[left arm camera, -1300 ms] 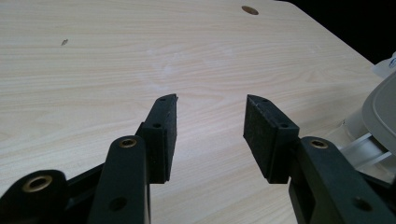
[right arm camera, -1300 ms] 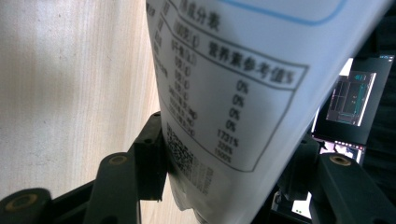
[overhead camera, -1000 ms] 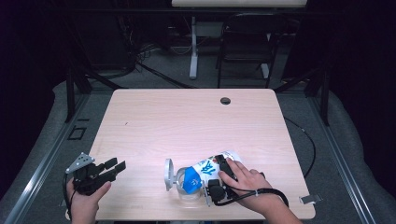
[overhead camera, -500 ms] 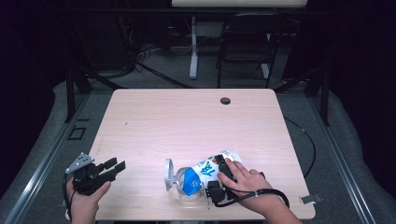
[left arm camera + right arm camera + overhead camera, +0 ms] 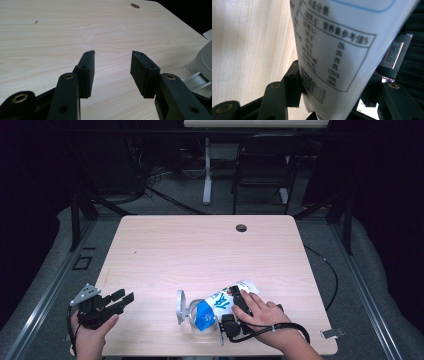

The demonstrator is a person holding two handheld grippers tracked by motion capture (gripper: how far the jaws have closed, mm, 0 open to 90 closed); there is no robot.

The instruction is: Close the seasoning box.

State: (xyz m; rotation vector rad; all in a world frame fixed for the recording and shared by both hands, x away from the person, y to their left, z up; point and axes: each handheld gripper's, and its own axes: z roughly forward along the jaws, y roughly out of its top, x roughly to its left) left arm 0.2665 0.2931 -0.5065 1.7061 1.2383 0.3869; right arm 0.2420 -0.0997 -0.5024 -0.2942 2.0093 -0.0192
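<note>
White-and-blue printed plastic pouch [image 5: 227,302]: clamped between right gripper [image 5: 235,307] fingers, long axis slanting over clear glass jar [image 5: 192,312]. Left gripper [image 5: 120,301]: fingers apart, empty, well left on tabletop [image 5: 200,250].

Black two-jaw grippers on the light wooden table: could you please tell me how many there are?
2. The left gripper is near the table's front-left corner, jaws open and empty. The right gripper is front-centre, clamped on the white-and-blue printed packet.

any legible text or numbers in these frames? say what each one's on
Bag, nutrition table header: "营养素参考值%"
Same table, column: "0%", "0%", "0%", "0%"
Lower rows: roughly "1731%", the rest blurred.
Left column and code block: too blurred.
Bag in the high view: blue print, too small.
Screen behind: unreadable.
</note>
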